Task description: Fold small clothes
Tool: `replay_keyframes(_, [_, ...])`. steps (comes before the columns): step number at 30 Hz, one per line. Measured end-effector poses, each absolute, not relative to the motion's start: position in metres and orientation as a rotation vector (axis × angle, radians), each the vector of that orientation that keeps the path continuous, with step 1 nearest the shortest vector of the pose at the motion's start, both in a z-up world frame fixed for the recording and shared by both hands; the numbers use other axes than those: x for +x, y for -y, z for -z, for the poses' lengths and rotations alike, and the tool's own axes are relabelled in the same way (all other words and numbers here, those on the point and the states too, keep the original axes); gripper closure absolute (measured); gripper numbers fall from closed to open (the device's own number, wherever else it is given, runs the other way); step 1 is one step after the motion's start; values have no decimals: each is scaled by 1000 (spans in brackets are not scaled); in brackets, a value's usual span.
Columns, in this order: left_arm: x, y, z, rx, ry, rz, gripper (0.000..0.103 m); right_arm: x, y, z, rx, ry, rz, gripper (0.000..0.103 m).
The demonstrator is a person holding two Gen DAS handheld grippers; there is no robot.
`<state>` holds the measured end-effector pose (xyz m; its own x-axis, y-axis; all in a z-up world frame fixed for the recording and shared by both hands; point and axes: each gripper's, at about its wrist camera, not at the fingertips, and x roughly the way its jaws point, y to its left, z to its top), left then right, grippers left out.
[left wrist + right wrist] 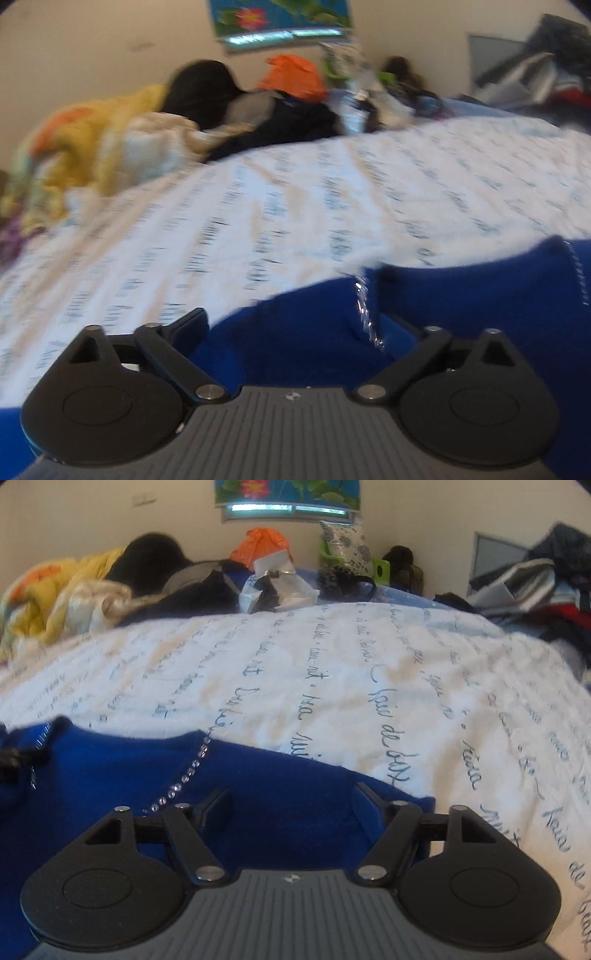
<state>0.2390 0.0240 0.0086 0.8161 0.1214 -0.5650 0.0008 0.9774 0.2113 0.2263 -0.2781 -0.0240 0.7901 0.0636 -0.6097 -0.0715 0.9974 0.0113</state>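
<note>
A royal-blue fleece garment (461,295) with a line of rhinestones (364,314) lies on the white bedspread (295,206). My left gripper (295,321) is open, its fingers wide apart with blue cloth bunched between them. In the right wrist view the same blue garment (110,768) lies flat, its rhinestone trim (188,771) running diagonally. My right gripper (291,801) is open, fingers spread low over the garment's right part near its edge. The left wrist view is motion-blurred.
The white bedspread (369,672) with blue script spreads ahead. At the back are a yellow blanket (48,590), black clothes (155,554), an orange bag (258,546) and plastic packets (277,587). A pile of clothes (546,587) lies at the right.
</note>
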Motion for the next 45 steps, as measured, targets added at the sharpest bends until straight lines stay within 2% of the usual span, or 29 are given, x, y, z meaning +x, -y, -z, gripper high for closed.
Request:
replay_keyframes(2, [209, -42, -27, 138, -583, -99, 8, 223, 282, 24, 17, -653, -83, 28])
replay_keyframes(4, [163, -76, -45, -6, -533, -101, 0, 219, 284, 23, 40, -644, -87, 28])
replay_keyframes(9, [75, -204, -58, -373, -512, -330, 0, 218, 280, 23, 22, -642, -75, 27])
replay_keyframes(11, [57, -269, -54, -588, -530, -462, 3, 218, 279, 23, 16, -643, -73, 27])
replay_keyframes(13, [44, -323, -47, -760, -533, -554, 10, 219, 279, 23, 22, -642, -73, 27])
replay_keyframes(19, [43, -389, -43, -909, -553, -563, 11, 219, 277, 23, 24, -641, -67, 27])
replay_keyframes(24, [51, -394, -37, -1004, -551, -568, 13, 218, 278, 23, 25, -640, -66, 27])
replay_keyframes(26, [54, -397, -33, -1011, -567, -589, 26, 218, 278, 23, 25, -640, -66, 27])
replay_keyframes(27, [56, -397, -34, -1000, -576, -606, 42, 218, 278, 23, 25, -640, -66, 27])
replay_keyframes(28, [58, -399, -32, -994, -596, -621, 68, 218, 278, 23, 26, -640, -67, 27])
replay_keyframes(30, [62, -403, -28, -986, -637, -662, 95, 218, 278, 23, 27, -640, -67, 27])
replay_keyframes(36, [60, -368, -58, -954, -593, -599, 97, 218, 279, 22, 34, -639, -68, 27])
replay_keyframes(42, [85, -232, -111, -1061, -494, -60, 97, 218, 279, 22, 35, -643, -76, 24])
replay_keyframes(44, [98, -177, -112, -1049, -529, 146, 95, 218, 278, 22, 27, -647, -81, 23])
replay_keyframes(45, [105, -150, -106, -1015, -582, 209, 83, 218, 277, 22, 25, -647, -82, 23])
